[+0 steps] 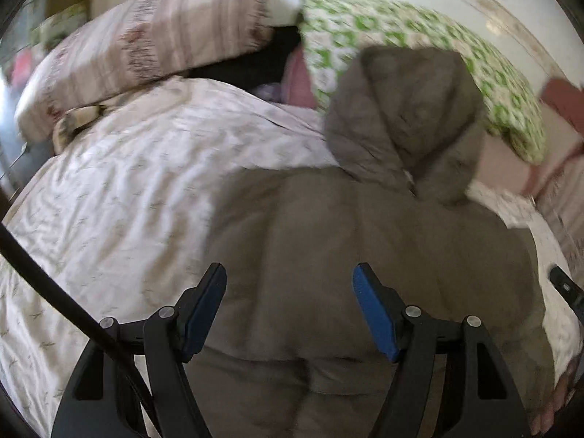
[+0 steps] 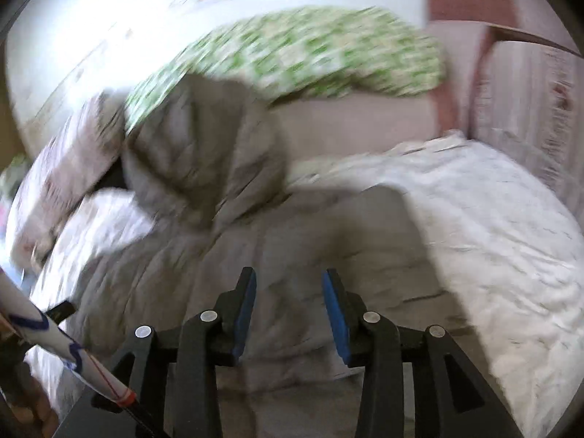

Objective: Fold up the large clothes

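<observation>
A large grey-brown hooded jacket lies spread on a bed, its hood pointing away toward the pillows. My left gripper is open and empty, its blue pads above the jacket's lower body. In the right wrist view the same jacket lies below my right gripper, which is open and empty; the hood shows at upper left. Both views are blurred by motion. The right gripper's tip shows at the right edge of the left wrist view.
The white patterned bedsheet covers the bed. A pink striped pillow and a green-and-white pillow lie at the head. A white wall stands behind. Pink furniture stands at the far right.
</observation>
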Demonstrator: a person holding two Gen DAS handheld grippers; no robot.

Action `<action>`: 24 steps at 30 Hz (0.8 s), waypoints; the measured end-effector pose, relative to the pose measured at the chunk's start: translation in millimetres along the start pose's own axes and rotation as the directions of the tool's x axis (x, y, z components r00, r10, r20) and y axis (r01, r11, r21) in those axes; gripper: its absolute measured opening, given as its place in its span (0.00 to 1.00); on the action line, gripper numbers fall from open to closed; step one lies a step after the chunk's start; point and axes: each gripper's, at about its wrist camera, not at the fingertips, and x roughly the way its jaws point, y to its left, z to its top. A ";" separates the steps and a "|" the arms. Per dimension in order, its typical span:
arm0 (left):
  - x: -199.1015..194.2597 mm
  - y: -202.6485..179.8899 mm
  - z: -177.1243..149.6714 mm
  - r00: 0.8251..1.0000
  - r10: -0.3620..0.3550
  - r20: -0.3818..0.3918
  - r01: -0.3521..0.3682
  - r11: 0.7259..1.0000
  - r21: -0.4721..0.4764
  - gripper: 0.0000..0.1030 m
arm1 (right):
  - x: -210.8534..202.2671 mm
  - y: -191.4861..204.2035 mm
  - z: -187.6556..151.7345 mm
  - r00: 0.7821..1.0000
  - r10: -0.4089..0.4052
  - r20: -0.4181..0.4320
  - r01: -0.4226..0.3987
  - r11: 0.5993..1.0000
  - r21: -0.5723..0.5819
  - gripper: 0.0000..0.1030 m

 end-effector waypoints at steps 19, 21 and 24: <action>27.5 -17.6 -18.4 0.997 0.024 -0.073 -0.020 0.998 0.064 0.78 | 50.1 2.1 -21.6 0.985 -0.023 -0.171 0.015 0.999 -0.047 0.40; 15.5 -20.2 -15.7 0.999 -0.005 -0.041 0.007 0.998 0.058 0.77 | 36.3 10.2 -18.4 0.992 -0.015 -0.125 0.007 0.998 -0.063 0.40; 2.8 -29.4 -13.2 1.000 -0.029 0.011 0.028 0.996 0.084 0.77 | 21.7 26.6 -16.3 0.997 0.013 -0.071 -0.022 0.993 -0.117 0.40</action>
